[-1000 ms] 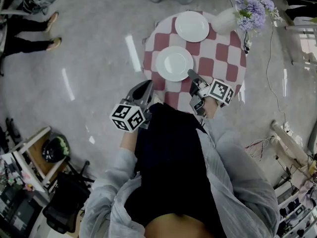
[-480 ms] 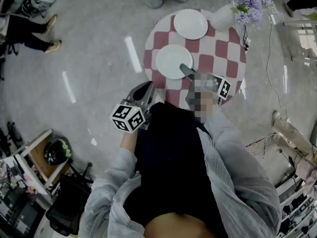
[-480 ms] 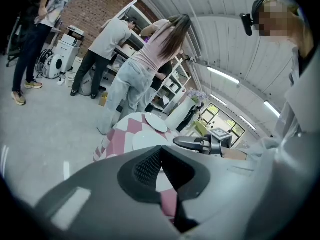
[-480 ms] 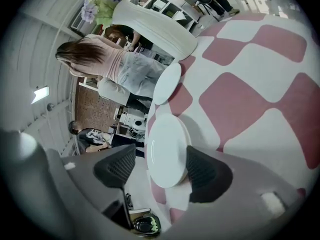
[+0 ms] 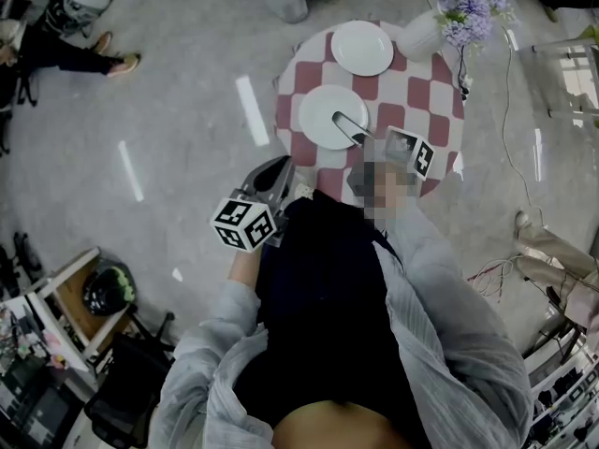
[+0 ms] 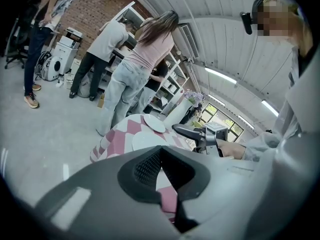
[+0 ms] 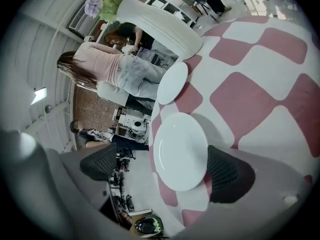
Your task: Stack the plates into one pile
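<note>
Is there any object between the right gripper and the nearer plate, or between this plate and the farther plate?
Nothing visible. The nearer plate shows directly between the opening jaws of the right gripper. Only bare tablecloth separates it from the farther plate; the vase stands beside that plate, off the path.

Right half of the bench is bare, clear pass. The gap between near plate and far plate is open. A vase crowds the far plate's right side; people stand beyond.
</note>
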Demonstrator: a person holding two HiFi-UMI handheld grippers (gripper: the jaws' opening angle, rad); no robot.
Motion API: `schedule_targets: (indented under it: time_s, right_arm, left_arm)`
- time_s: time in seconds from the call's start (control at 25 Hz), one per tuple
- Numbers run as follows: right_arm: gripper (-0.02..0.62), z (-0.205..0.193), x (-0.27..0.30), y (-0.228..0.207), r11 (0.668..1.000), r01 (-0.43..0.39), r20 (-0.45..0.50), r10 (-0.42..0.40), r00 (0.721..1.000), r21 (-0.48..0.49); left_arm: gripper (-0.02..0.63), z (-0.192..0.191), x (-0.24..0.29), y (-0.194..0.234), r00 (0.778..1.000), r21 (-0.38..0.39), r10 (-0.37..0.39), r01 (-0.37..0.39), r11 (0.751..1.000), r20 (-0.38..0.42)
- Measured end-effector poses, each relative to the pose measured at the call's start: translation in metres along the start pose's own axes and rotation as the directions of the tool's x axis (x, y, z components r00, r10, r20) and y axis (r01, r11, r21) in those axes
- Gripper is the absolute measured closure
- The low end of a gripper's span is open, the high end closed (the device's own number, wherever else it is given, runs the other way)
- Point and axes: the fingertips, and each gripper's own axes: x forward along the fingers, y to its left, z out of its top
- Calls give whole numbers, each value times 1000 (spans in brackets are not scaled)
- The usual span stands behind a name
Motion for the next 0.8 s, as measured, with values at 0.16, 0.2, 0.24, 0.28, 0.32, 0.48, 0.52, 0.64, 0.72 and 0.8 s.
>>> schedule_targets:
  time_s: [0.16,0.2,0.24,0.28,0.32,0.48,0.52,0.64,0.72,0.8]
  right_arm:
    - [3,0,8,0,998,58,2,-58,998,-10]
    - [3,-2,10,-1,997,75,-7,-75,997,-16]
    - [2,-5,13,-1,996,89,-18,-90,996,-26]
    - [2,-7,15,-2,994,104,-27,-105,994,-39]
    - [2,-9,16,-2,992,118,-31,-120,992,-52]
    - [2,-14,17,-4,988,142,-44,-144,989,-59]
    - [2,-14,16,-4,988,142,-43,-145,989,-58]
    - [2,-12,8,-4,986,147,-30,-150,988,-78]
    - [3,-8,2,-3,988,134,-17,-136,991,-77]
    - [3,-1,-5,-2,993,108,9,-108,994,-56]
  left_arm:
    - [595,-1,-1,-2,1000,7,-10,10,1000,-1]
    - [595,-1,-2,-3,1000,9,-11,11,1000,-2]
    - [595,-2,-3,-4,1000,11,-13,13,1000,-2]
    - [595,-2,-3,-4,1000,13,-14,14,1000,-2]
    - [595,-2,-4,-5,1000,15,-15,15,1000,0]
    - [595,-1,-7,-6,1000,19,-17,17,1000,9]
    - [595,-1,-7,-6,1000,19,-17,17,1000,11]
    - [595,0,-9,-7,1000,20,-17,17,1000,17]
    - [595,0,-8,-7,1000,20,-20,19,1000,20]
    - [595,0,-6,-9,999,23,-25,24,999,20]
